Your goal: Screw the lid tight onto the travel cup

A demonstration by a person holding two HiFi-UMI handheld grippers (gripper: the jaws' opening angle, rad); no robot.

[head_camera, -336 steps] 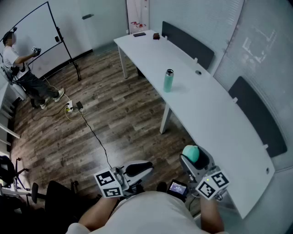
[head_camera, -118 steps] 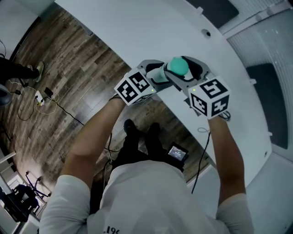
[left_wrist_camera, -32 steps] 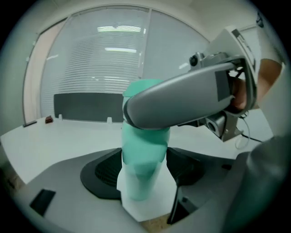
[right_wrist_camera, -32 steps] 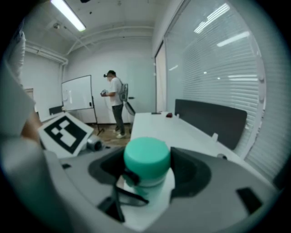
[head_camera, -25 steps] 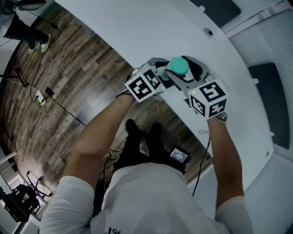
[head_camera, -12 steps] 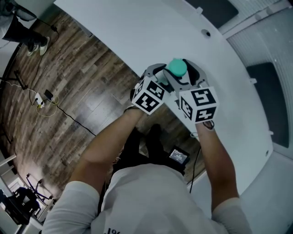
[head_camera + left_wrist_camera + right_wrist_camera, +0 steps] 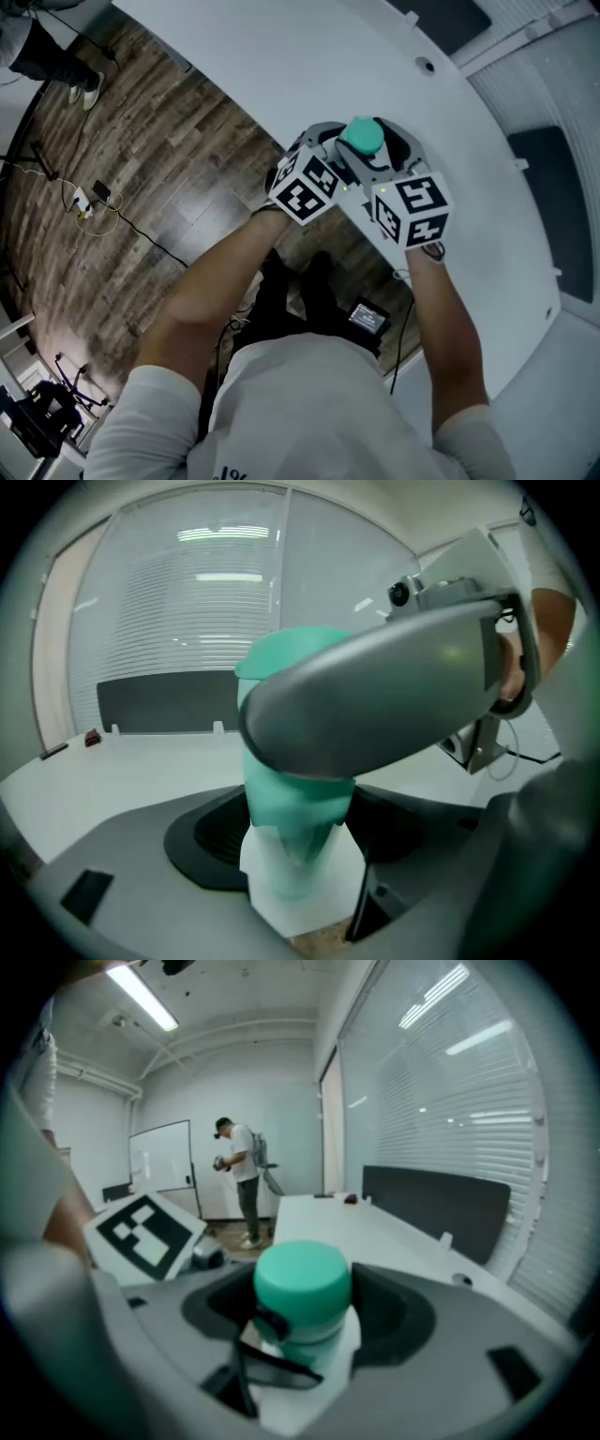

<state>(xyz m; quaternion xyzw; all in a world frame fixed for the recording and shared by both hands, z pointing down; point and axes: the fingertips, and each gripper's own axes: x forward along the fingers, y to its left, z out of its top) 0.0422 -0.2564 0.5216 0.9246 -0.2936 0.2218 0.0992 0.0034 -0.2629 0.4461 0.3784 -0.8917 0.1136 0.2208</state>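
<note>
Forearms stretched forward, meeting above the edge of the white table (image 7: 281, 56). Left gripper (image 7: 333, 157) and right gripper (image 7: 381, 156) both clamped on travel cup (image 7: 295, 841) — smooth matte teal, cylindrical — rounded lid (image 7: 303, 1281) uppermost, thin black strap (image 7: 272, 1358) looped below.

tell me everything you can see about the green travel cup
The travel cup is matte mint green, with a rounded lid of the same colour on top and a thin black loop hanging below the lid. It stands roughly upright at the white table's near edge. The left tool is shut on its body, the right tool on the lid.
</note>
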